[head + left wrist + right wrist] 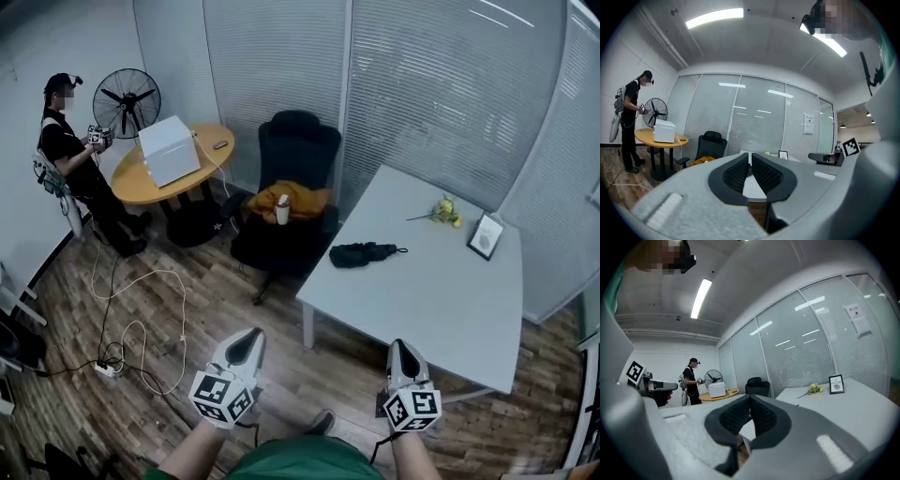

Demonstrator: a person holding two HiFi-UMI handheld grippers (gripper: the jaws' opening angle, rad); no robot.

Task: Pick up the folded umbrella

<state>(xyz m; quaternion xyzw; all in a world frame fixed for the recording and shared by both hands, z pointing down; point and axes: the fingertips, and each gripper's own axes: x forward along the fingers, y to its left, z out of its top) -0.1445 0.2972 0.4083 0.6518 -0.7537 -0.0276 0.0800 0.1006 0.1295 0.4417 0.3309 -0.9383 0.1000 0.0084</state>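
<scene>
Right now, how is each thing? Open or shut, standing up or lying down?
folded umbrella: folded shut, lying on the white table, untouched.
left gripper: jaws together, empty.
right gripper: jaws together, empty.
picture frame: standing upright.
yellow flowers: lying flat.
white bottle: upright on the black chair.

Office meeting room, glass partition walls with shut blinds [450, 103], pale grey meeting table [422, 309], black swivel chair [298, 141], round wooden side table [131, 186], pedestal fan [127, 98], strip ceiling lights [715, 16], wood-plank floor [216, 309], small framed desk sign [486, 235]
</scene>
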